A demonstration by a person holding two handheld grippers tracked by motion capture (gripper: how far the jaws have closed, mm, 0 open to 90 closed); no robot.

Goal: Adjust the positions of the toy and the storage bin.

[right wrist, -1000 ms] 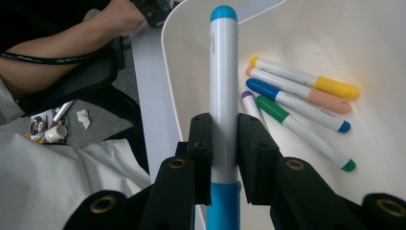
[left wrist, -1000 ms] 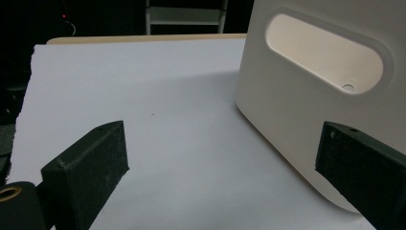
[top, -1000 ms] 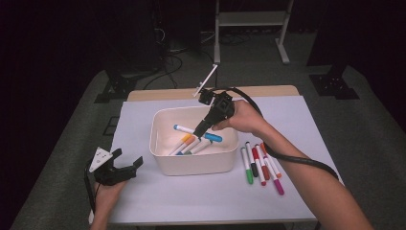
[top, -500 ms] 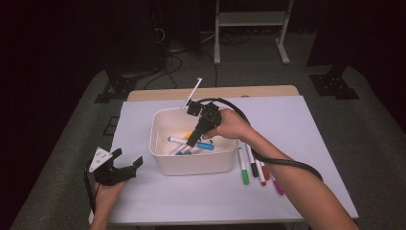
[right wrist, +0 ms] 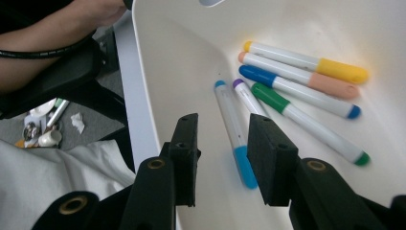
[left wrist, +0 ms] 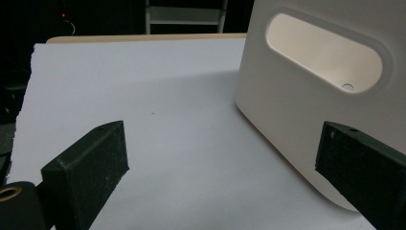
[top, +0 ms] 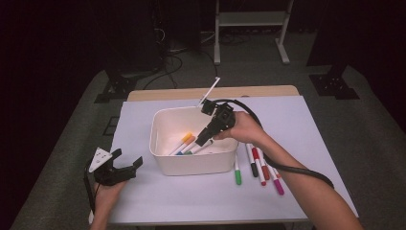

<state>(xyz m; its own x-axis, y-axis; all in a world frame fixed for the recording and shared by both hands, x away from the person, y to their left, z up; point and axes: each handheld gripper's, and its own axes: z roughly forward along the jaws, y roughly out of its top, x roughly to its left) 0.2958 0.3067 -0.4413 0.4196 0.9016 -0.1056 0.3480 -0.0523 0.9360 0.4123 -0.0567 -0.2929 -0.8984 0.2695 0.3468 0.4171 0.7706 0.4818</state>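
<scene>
Markers lie loose on the floor of a white bin (top: 194,163), and the one we take for the work in hand is the light-blue marker (right wrist: 234,132), a white barrel with a pale blue cap and a small blue tip at its far end. In the right gripper view it rests alone nearest the bin wall, with a purple-tipped marker (right wrist: 249,98) just beside it and a green marker (right wrist: 306,122), a blue marker (right wrist: 297,91), a peach marker (right wrist: 297,72) and a yellow marker (right wrist: 306,60) fanned out farther across the bin floor. We see the right hand-held gripper (right wrist: 221,158) tilted down into the bin; its jaws have just been opening and now stand apart, pressing on nothing. The light-blue marker lies below and just ahead of them, its capped end showing in the gap between the two pads, with no pad touching it. In the high view the same right hand-held gripper (top: 207,140) reaches into the bin from its right rim. The left hand-held gripper (top: 125,167) rests on the pale surface (top: 158,201) to the left of the bin, its jaws spread wide and empty. More markers (top: 258,167) lie in a row on the surface just right of the bin.
</scene>
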